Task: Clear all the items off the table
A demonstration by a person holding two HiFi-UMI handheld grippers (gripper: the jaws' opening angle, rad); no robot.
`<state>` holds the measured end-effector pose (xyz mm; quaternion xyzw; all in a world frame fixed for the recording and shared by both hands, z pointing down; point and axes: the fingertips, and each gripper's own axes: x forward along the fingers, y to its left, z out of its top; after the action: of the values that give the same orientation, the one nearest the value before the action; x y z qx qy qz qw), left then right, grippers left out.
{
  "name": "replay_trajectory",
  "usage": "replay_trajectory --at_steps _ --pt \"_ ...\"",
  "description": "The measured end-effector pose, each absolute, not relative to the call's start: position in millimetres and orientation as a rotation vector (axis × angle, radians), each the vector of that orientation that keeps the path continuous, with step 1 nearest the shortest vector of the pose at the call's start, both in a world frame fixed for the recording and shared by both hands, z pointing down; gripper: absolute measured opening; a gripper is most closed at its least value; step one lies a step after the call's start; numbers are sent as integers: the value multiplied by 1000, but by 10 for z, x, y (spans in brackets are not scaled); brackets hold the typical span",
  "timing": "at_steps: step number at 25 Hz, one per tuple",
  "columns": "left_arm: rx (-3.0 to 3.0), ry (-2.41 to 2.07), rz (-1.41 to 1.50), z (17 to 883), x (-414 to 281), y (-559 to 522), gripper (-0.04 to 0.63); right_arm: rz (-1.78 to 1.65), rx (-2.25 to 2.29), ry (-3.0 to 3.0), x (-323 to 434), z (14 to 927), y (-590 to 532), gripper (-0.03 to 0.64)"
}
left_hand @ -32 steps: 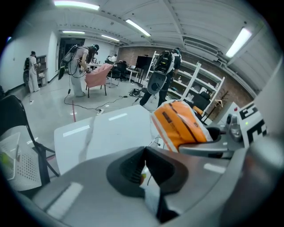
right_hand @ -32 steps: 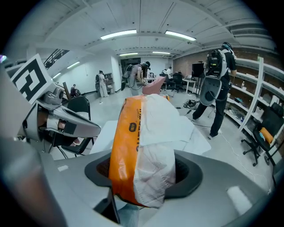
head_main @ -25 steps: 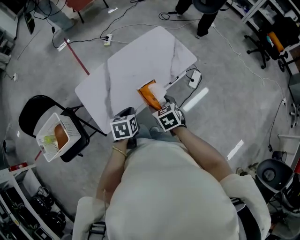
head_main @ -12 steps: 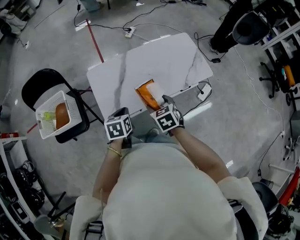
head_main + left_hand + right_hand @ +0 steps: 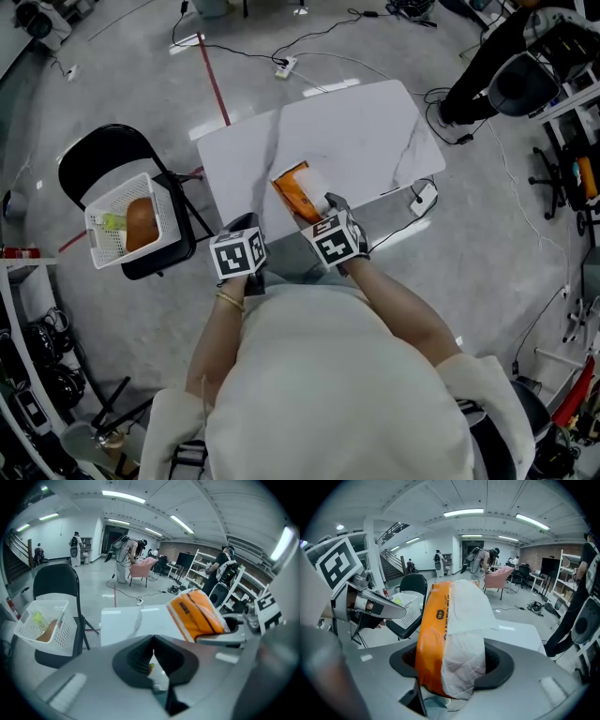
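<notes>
One orange-and-white packet (image 5: 298, 190) is clamped in the right gripper (image 5: 321, 208) at the 6 o'clock edge of the worktop (image 5: 356, 131), long axis 11 to 5 o'clock in the head view, in line with the jaws. The one basket (image 5: 117, 194), holding two items on the chair (image 5: 94, 150), lies at 9 o'clock; the left gripper (image 5: 246, 228), closed and empty, is nearer it.

Open floor separates the table (image 5: 366, 122) from the chair (image 5: 105, 145) at its left. The basket (image 5: 112, 199) on the seat is open upward and partly filled; the chair's back rises behind it. A cable with a white plug (image 5: 424, 196) lies by the table's right edge.
</notes>
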<state>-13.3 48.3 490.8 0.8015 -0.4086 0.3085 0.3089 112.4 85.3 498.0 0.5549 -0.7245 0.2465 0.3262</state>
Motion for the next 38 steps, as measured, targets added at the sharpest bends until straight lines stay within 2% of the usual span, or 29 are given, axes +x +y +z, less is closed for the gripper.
replay_trajectory --at_steps 25,38 --pt "2054 -1155 754 4817 -1750 -501 9 586 1341 -1940 -388 4920 -210 288" --pt "1916 -1295 683 4914 -2792 -817 9 525 1148 -2010 -1416 5046 -668 288"
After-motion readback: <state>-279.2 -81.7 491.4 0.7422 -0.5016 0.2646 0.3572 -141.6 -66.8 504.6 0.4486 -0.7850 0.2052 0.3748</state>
